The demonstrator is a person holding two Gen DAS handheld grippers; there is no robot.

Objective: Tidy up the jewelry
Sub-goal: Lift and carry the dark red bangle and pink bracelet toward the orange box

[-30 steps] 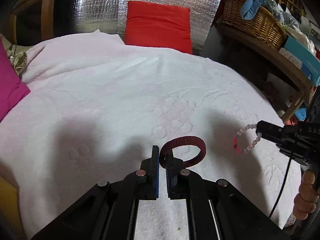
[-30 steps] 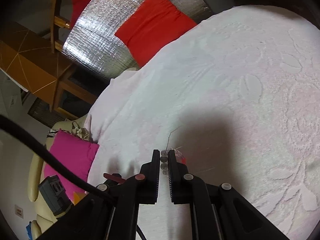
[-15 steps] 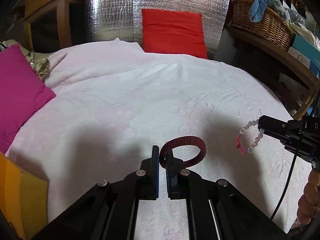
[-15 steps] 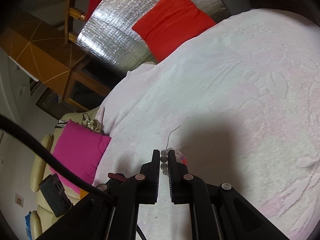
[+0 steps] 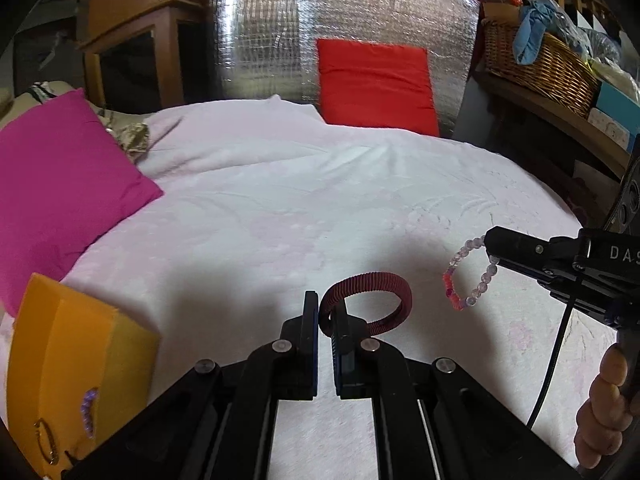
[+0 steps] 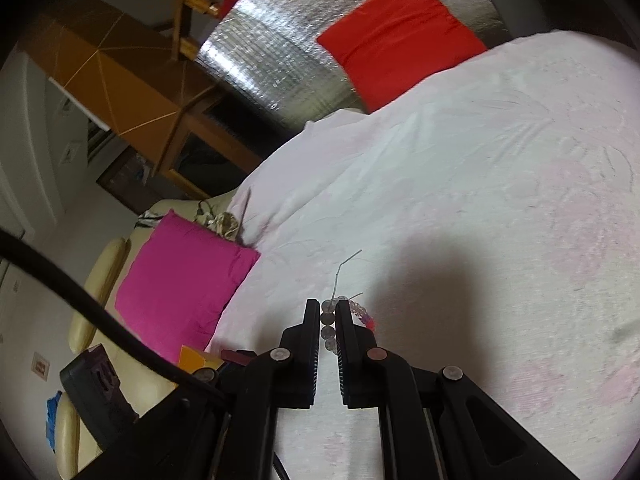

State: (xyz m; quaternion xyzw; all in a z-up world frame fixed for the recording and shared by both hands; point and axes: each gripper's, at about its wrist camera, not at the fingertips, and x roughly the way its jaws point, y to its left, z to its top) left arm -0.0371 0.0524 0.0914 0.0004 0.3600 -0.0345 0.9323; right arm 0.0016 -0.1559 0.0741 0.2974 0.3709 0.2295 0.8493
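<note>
My left gripper (image 5: 325,312) is shut on a dark red coiled bracelet (image 5: 376,286) and holds it above the white bedspread (image 5: 320,200). My right gripper (image 6: 329,314) is shut on a bracelet of clear and pink beads (image 6: 329,322); in the left wrist view it hangs (image 5: 466,270) from the right gripper's tips (image 5: 490,246) at the right. An orange box (image 5: 76,364) at the lower left of the left wrist view holds a purple bead piece (image 5: 89,408) and a gold ring (image 5: 46,438). A corner of the box shows in the right wrist view (image 6: 196,358).
A magenta pillow (image 5: 60,188) lies left, a red pillow (image 5: 376,84) at the back against a silver foil panel (image 5: 280,32). A wicker basket (image 5: 544,64) stands on a wooden shelf at the right. A wooden cabinet (image 5: 132,40) is at the back left.
Both grippers have swung left with their bracelets still held. The orange box and more of the magenta pillow have come into the left wrist view.
</note>
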